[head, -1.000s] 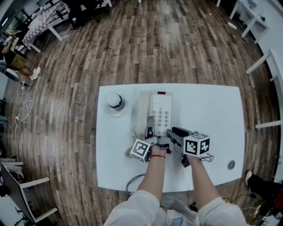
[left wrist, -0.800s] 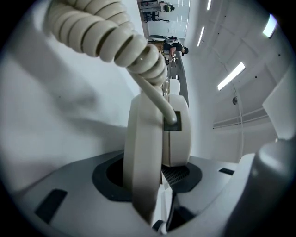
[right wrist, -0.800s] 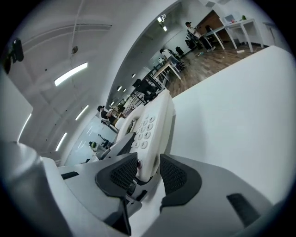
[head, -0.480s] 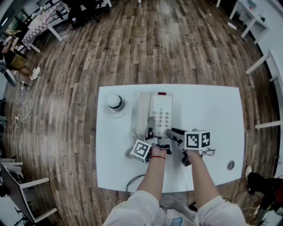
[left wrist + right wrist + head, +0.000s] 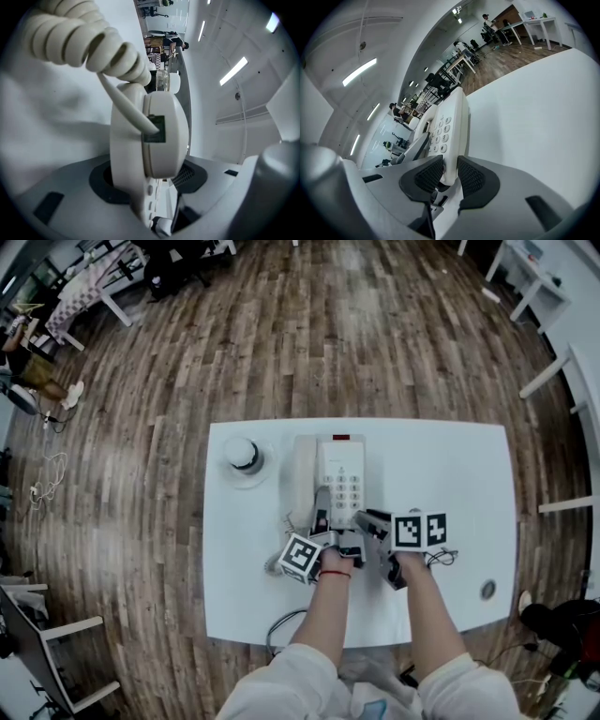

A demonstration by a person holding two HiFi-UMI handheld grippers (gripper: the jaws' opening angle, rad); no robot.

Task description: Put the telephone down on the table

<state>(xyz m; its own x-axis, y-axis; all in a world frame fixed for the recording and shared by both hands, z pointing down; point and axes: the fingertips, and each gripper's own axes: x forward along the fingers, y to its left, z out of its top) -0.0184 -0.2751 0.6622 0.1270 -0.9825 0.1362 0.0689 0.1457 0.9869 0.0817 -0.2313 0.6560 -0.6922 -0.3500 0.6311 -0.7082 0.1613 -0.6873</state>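
Though our left gripper (image 5: 321,514) has just loosened its jaws round the handset (image 5: 154,136), the phone (image 5: 343,474) lies flat on the worktop (image 5: 441,474), set down, we judge; our right gripper (image 5: 362,519), jaws just closing, pinches its near edge, unreleased.

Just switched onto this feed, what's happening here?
A person works a white telephone on the white table with tongs in each hand. The left tongs straddle the handset at its cord end and have just been opening. The right tongs have just been closing and pinch the near edge of the base.
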